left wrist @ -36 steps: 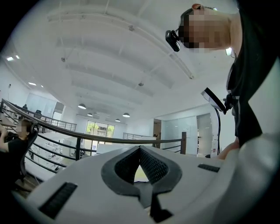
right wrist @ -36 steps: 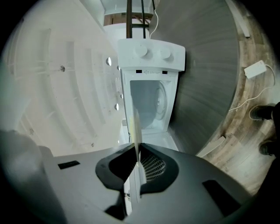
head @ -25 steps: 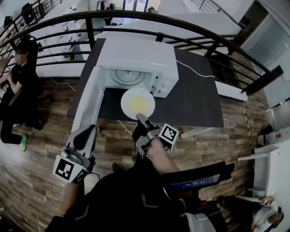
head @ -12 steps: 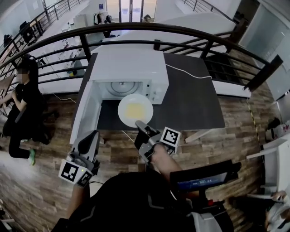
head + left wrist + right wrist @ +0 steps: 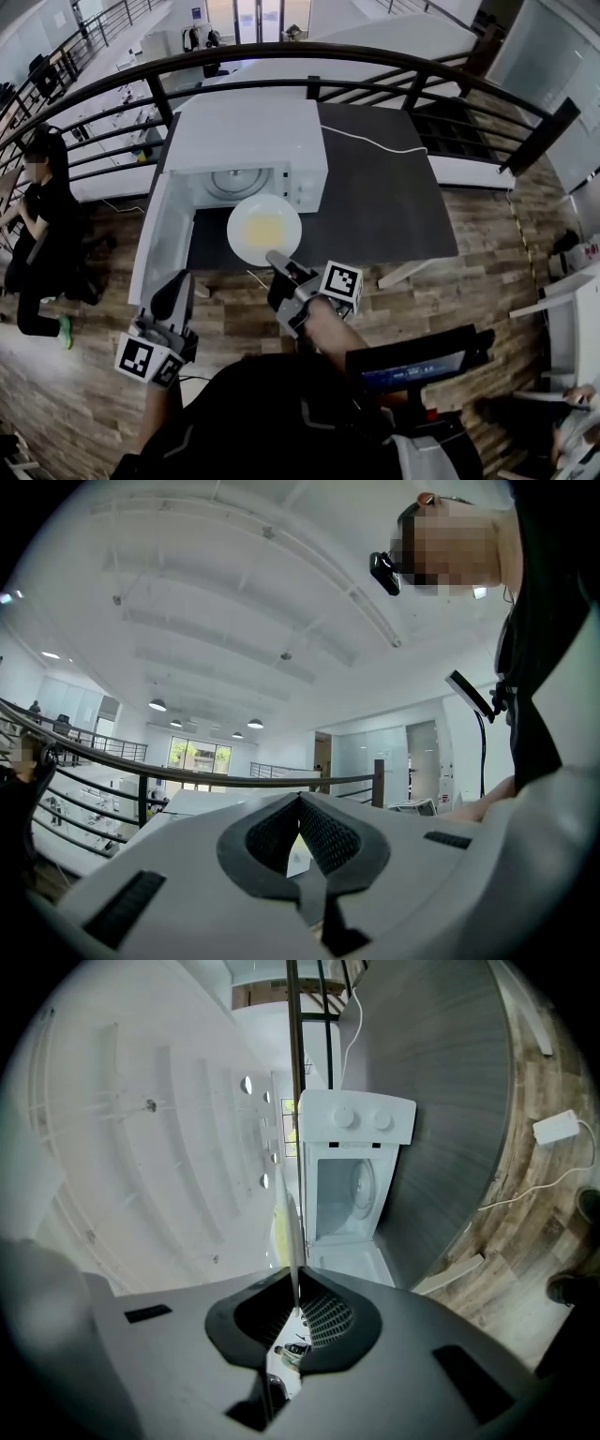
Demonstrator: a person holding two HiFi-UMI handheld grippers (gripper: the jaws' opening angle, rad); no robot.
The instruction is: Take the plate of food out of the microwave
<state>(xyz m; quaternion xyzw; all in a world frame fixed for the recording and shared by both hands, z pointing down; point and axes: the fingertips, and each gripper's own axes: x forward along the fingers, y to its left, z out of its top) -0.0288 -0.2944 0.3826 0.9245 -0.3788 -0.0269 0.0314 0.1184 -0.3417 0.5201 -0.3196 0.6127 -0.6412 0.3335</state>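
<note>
In front of the open microwave [image 5: 248,141], clear of its cavity and above the dark surface [image 5: 375,211], the white plate [image 5: 240,212] lies level with yellow food [image 5: 265,228] on it. The right gripper [image 5: 275,257] pinches the plate's near rim, its jaws narrowed onto the thin edge. The microwave door [image 5: 155,248] stands out to the left. Near that door, off the surface's near edge, the left gripper [image 5: 180,281] has its jaws pressed together on nothing.
</note>
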